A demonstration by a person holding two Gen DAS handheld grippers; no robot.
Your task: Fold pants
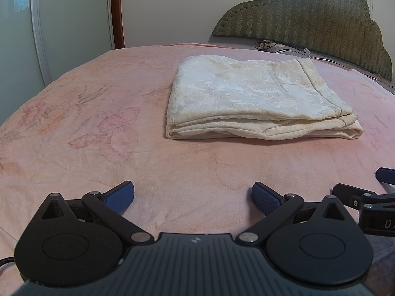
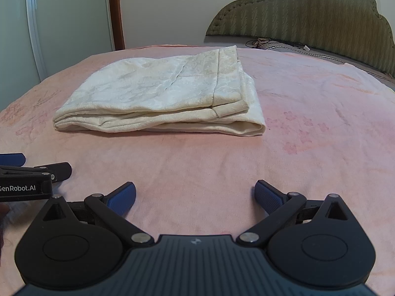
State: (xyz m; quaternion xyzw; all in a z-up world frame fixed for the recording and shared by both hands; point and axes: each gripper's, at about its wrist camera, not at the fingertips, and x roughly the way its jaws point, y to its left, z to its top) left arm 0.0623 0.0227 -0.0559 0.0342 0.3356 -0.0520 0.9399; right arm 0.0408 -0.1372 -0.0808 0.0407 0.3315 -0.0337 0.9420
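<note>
Both tongs [image 1: 193, 198] [image 2: 195, 198] agape, pants [image 1: 256, 101] apparently folded.

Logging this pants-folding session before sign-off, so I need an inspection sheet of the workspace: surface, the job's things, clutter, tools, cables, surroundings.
Surface: pink floral bedspread, lightly creased.
Job's things: cream pants, folded into a layered rectangle, lying flat on the bedspread.
Clutter: nothing seen on the bedspread beside the pants.
Tools: left tool open, empty, short of the pants; right tool open, empty, short of the pants; the two sit side by side.
Cables: dark cable with a white plug, along the foot of the headboard.
Surroundings: green quilted headboard, white wardrobe door, window at top right.
</note>
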